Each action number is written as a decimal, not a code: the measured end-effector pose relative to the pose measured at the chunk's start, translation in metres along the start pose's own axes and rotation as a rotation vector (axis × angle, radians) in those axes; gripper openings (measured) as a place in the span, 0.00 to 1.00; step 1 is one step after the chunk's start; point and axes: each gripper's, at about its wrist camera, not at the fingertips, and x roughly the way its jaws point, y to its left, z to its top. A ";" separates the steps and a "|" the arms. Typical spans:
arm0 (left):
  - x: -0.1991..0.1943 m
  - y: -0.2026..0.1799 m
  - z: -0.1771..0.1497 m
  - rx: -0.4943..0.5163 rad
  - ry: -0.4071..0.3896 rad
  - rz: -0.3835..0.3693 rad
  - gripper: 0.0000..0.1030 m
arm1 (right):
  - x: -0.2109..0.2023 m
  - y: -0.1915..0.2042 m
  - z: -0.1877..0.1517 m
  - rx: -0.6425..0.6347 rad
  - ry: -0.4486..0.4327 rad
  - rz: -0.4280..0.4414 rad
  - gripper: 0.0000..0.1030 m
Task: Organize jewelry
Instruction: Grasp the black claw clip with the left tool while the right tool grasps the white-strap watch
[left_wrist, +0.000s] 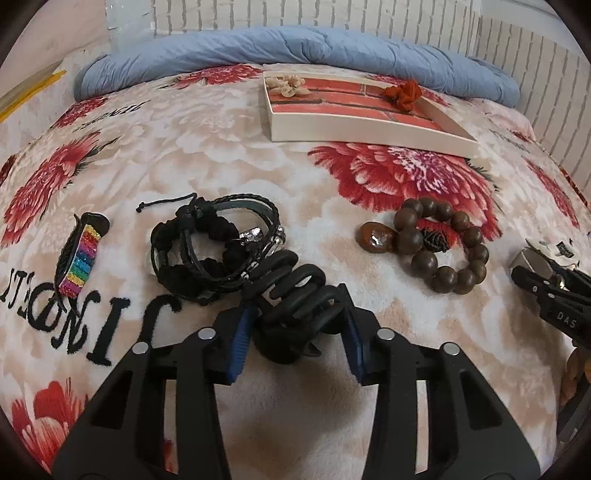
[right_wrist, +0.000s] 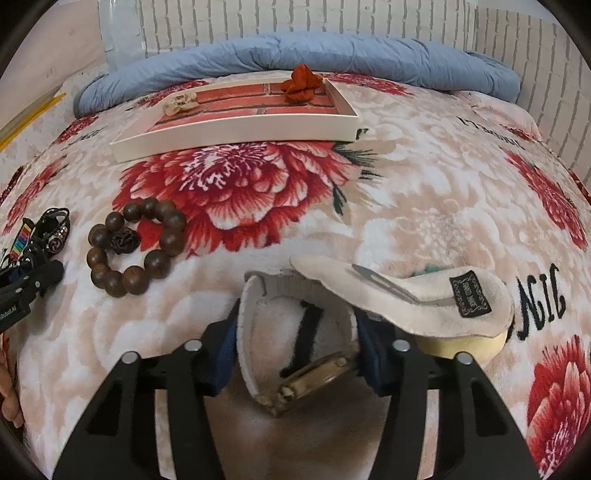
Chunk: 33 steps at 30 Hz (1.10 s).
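Note:
My left gripper (left_wrist: 295, 306) is shut on a black claw hair clip (left_wrist: 291, 295) that lies on the floral blanket, with one blue pad against each side. My right gripper (right_wrist: 297, 317) is shut on a white-strapped watch (right_wrist: 255, 332) with a gold-coloured case; its pads press the strap loop from both sides. A white tray (left_wrist: 369, 127) (right_wrist: 236, 138) with a red brick-pattern floor sits at the back. It holds a cream scrunchie (left_wrist: 284, 83) and a red scrunchie (left_wrist: 402, 92).
A wooden bead bracelet (left_wrist: 443, 251) (right_wrist: 136, 247), a brown stone (left_wrist: 376, 236), black braided bracelets (left_wrist: 214, 243) and a rainbow hair clip (left_wrist: 79, 254) lie on the blanket. A white fuzzy clip (right_wrist: 424, 291) rests on a tape roll (right_wrist: 461, 343). A blue duvet (left_wrist: 295, 48) lines the wall.

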 end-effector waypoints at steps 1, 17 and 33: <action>-0.001 0.001 0.000 -0.003 -0.002 -0.003 0.40 | 0.000 0.000 0.000 0.002 -0.002 0.000 0.49; -0.028 0.016 -0.016 -0.024 -0.032 -0.067 0.40 | -0.004 -0.006 -0.001 0.032 -0.012 0.028 0.41; -0.041 0.010 0.040 -0.014 -0.105 -0.087 0.40 | -0.016 -0.014 0.024 0.056 -0.086 0.116 0.37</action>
